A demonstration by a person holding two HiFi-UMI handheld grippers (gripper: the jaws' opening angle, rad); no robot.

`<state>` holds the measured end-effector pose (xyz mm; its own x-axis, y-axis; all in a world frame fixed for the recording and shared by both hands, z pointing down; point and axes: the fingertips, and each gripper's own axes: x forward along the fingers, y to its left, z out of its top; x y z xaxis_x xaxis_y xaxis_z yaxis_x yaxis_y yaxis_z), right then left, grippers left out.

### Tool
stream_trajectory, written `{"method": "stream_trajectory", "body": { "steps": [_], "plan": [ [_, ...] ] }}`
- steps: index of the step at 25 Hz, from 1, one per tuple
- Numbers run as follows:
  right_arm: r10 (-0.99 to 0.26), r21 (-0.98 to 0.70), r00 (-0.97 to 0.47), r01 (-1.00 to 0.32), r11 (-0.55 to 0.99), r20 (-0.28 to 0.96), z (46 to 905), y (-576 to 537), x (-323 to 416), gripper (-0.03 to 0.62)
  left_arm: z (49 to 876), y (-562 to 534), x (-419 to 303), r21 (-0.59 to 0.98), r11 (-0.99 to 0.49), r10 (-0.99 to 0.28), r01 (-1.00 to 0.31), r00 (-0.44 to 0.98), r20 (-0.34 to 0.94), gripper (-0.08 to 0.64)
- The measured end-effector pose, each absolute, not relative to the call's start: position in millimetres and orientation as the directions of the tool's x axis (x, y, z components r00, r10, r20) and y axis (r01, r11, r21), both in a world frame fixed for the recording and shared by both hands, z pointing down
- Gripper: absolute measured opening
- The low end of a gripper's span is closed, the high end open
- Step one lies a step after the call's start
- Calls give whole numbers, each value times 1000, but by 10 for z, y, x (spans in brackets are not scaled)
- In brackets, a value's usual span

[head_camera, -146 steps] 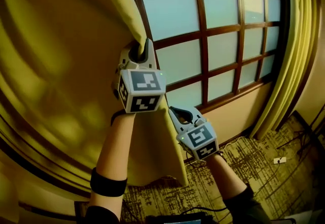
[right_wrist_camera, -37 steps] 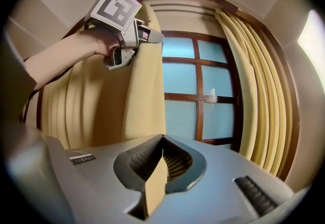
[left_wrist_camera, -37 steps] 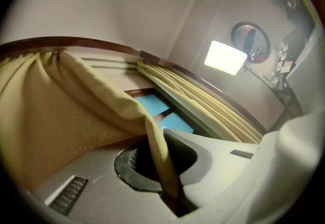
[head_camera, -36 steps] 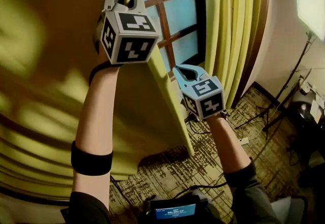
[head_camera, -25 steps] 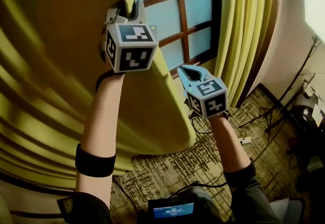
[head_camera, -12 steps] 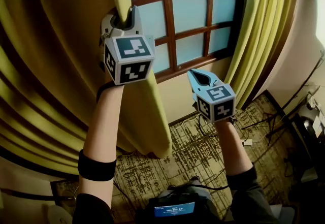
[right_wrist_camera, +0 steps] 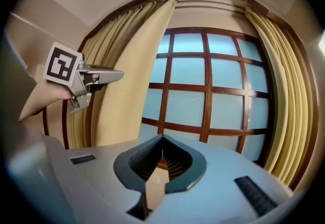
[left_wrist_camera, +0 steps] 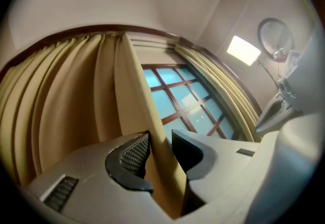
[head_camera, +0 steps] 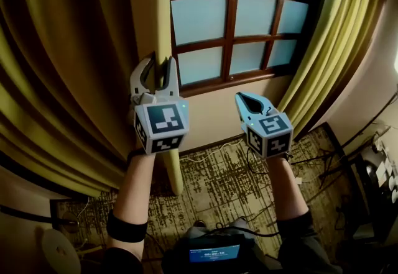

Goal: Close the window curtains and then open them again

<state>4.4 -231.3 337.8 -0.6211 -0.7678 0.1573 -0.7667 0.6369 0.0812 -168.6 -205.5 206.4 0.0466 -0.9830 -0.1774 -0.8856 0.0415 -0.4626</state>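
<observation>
Holds the left gripper (head_camera: 155, 66) up at the left side of the brown wooden-framed grid window (head_camera: 231, 18), astride the free edge of the gathered yellow fabric curtain (head_camera: 148, 5). Has just been spreading those jaws: released, with the cloth fold between the pads but not pinched. Holds the right gripper (head_camera: 240, 97) just below the window's sill, toward its middle, clenched on nothing, nose toward the panes. Shows a second yellow curtain (head_camera: 329, 36) bunched at the window's right side, and dark patterned carpet (head_camera: 236, 186) on the floor beneath the window
</observation>
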Motion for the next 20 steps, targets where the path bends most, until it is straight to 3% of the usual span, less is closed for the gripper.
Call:
{"method": "stream_trajectory", "body": {
  "steps": [9, 20],
  "plan": [
    [-685, 62, -694, -691, 720, 221, 3899, -2127, 163, 11, 3653, -1552, -1686, -305, 5, -992, -952, -43, 119, 126],
    [-570, 6, -769, -594, 804, 289, 4529, -1829, 758, 11, 4575, -1048, -937, -229, 16, -940, -973, -93, 328, 124]
  ]
}}
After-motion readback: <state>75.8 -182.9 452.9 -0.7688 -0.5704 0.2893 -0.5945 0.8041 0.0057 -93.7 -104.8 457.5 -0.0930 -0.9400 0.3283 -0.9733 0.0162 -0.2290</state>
